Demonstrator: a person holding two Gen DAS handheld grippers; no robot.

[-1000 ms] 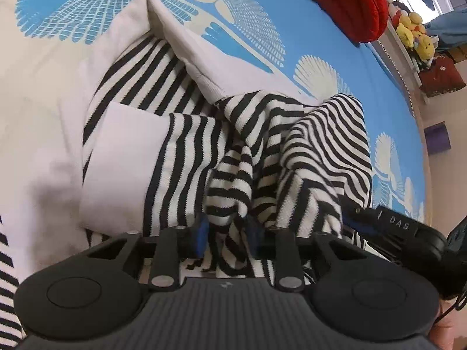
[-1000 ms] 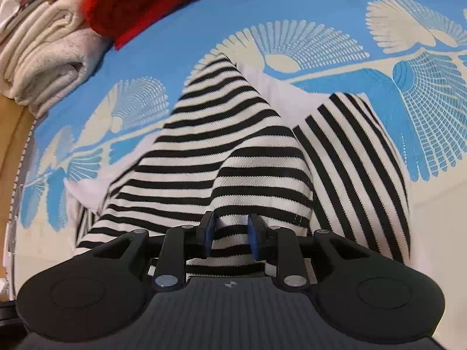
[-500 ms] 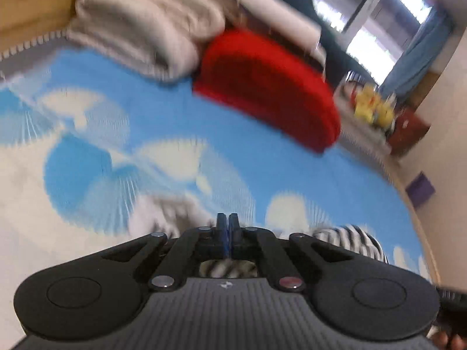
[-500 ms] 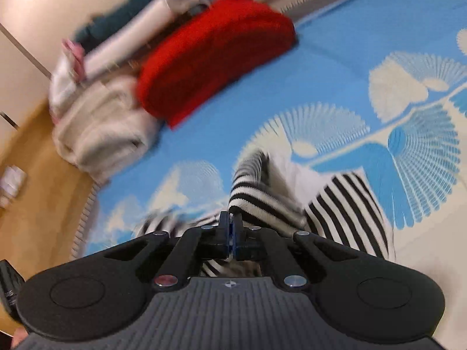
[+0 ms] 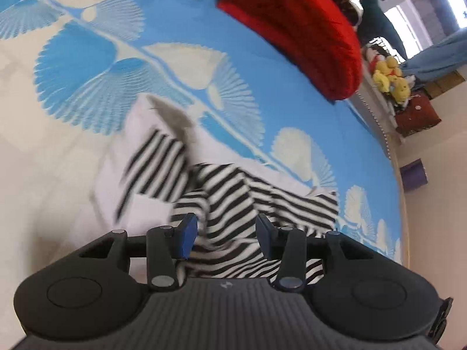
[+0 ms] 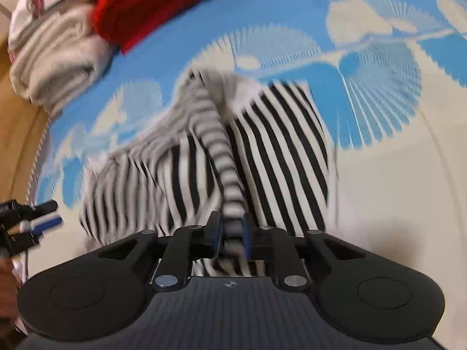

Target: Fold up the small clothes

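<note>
Striped garment (image 5: 239, 192) is spread, rumpled, on the blue-and-cream patterned bedspread (image 5: 87, 67). Left gripper (image 5: 223, 237) is seen with jaws opening, apart and clear of the fabric below. Right gripper (image 6: 232, 234) is seen with jaws opening; a striped fold is still pinched between the pads.

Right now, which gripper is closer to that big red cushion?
Cannot tell. Red cushion lies far across the bed from both. Left gripper is opening over the striped garment; right gripper is opening around a fold.

One striped garment (image 5: 242, 195), one red cushion (image 5: 294, 26), two hand-held grippers (image 5: 223, 234).
</note>
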